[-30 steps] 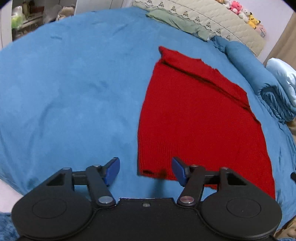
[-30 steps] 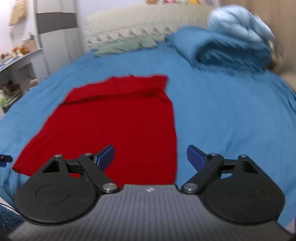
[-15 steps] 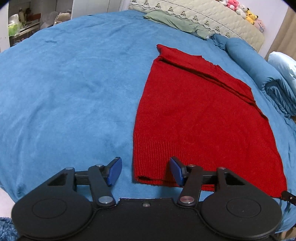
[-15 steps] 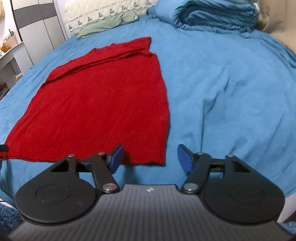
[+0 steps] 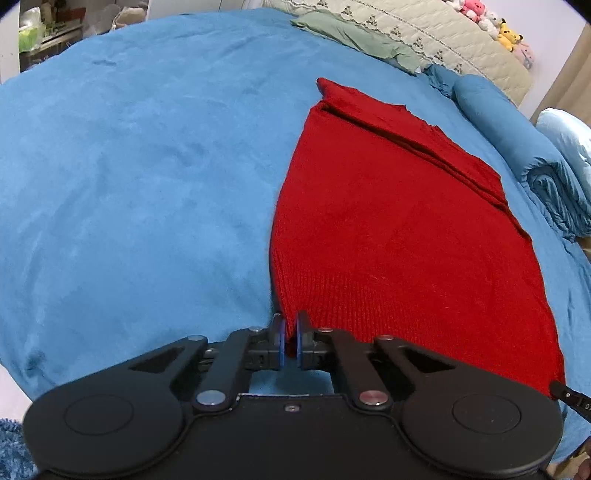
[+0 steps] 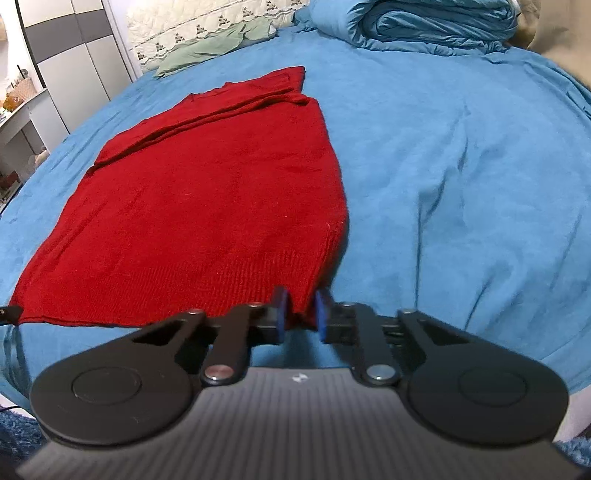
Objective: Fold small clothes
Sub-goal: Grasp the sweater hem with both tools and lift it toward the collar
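A red knit sweater (image 5: 388, 229) lies flat on the blue bedspread (image 5: 140, 177), sleeves folded across its far end. My left gripper (image 5: 290, 341) is shut on the sweater's near left hem corner. In the right wrist view the same sweater (image 6: 207, 206) spreads to the left, and my right gripper (image 6: 301, 315) is closed on its near right hem corner, with a small gap still between the blue pads. The tip of the right gripper (image 5: 569, 397) shows at the left view's right edge.
A rolled blue duvet (image 6: 436, 22) and a pale blue pillow (image 5: 569, 136) lie at the bed's far right. A green pillow (image 5: 354, 37) and quilted headboard (image 5: 424, 33) are at the far end. A wardrobe (image 6: 74, 55) and shelves stand left.
Both grippers moved down to the sweater's hem and closed from wide open onto its two near corners.
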